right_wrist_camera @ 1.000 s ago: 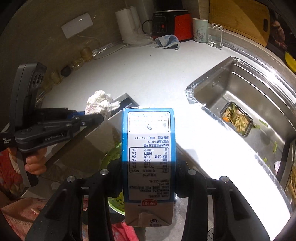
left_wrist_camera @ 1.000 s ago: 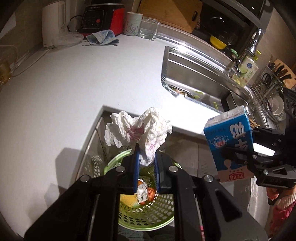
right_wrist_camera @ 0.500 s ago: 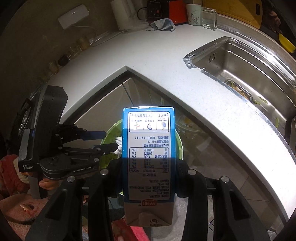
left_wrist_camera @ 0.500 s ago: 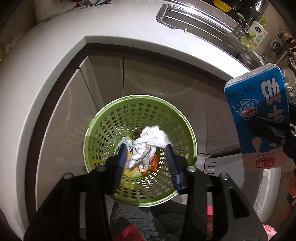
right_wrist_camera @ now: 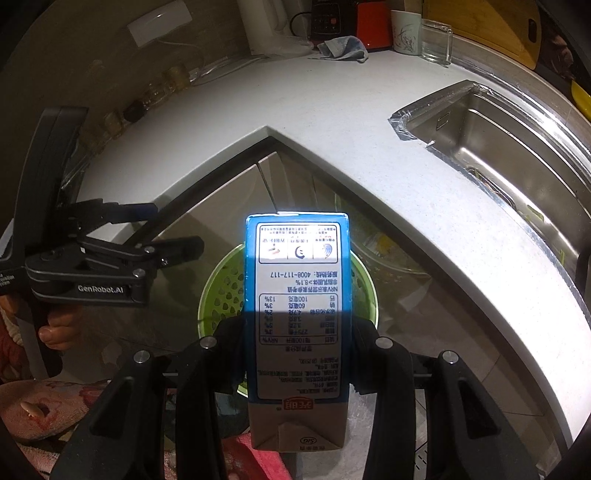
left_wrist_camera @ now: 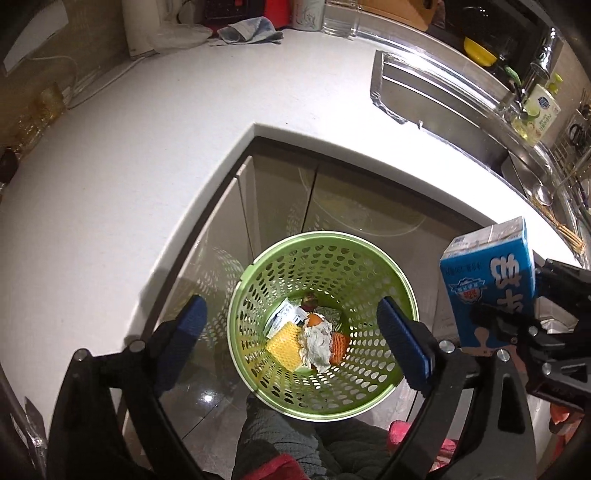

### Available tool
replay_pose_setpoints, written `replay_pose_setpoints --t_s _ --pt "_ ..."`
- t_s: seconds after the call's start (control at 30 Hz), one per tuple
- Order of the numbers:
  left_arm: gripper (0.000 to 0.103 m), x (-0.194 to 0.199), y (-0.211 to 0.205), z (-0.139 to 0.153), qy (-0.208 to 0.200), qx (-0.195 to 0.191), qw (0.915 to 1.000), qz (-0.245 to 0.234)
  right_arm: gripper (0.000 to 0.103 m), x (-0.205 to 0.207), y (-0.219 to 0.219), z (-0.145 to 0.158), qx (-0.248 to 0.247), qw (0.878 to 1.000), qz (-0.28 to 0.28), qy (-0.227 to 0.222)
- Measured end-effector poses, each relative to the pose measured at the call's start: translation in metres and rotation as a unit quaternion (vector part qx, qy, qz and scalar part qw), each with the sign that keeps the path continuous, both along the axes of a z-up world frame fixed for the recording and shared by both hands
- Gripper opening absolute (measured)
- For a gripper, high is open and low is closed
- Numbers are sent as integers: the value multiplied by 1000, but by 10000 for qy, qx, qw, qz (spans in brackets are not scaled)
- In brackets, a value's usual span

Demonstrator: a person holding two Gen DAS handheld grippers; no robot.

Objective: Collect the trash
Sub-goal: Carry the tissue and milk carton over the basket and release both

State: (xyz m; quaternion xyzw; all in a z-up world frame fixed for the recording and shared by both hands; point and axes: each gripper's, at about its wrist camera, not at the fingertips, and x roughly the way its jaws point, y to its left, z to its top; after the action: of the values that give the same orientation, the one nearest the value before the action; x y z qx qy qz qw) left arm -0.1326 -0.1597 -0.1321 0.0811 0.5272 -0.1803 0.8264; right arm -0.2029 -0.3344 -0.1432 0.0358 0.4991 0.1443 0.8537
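Jaws of the left gripper stand wide apart above a green basket, having just been opening, with nothing between the blue pads. A crumpled tissue lies at the bottom of the basket, well below those jaws, among a yellow foam net, an orange scrap and a small white packet. The basket stands on the floor in the inner corner of a white bench, in front of glossy cupboard doors.

The right gripper holds a blue milk carton upright, its jaws pressed against the carton's two narrow sides at the lower half. In the right wrist view the carton hangs over the basket's rim, covering most of the opening. In the left wrist view the carton sits to the right of the basket, clear of the left jaws.

A steel sink is set into the bench to the right. A blue cloth lies at the far end of the bench.
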Motion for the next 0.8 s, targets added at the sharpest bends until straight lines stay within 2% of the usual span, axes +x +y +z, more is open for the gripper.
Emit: replay_pose_setpoints --t_s 0.1,0.17,0.2,0.23,0.43,0.57,0.8 --pt "90 4 6 6 -80 12 9999 101 43 3 14 -9 -112 9998 178 15" --pt "90 4 9 7 -114 29 9998 156 60 4 23 -17 -203 9993 307 58" --pt "90 5 11 7 -118 38 9998 178 73 4 27 -20 -278 9991 326 36" --pt "90 6 13 7 -117 51 9997 200 79 3 31 -23 -353 9988 338 5" --pt "90 9 20 11 -156 53 9993 322 81 7 33 -22 -266 9991 322 27" --pt "90 12 21 23 -310 12 9989 361 90 12 23 1 -198 9995 114 -232" --pt "92 41 28 57 -631 -170 9966 495 98 38 7 50 -135 9966 -276 -765"
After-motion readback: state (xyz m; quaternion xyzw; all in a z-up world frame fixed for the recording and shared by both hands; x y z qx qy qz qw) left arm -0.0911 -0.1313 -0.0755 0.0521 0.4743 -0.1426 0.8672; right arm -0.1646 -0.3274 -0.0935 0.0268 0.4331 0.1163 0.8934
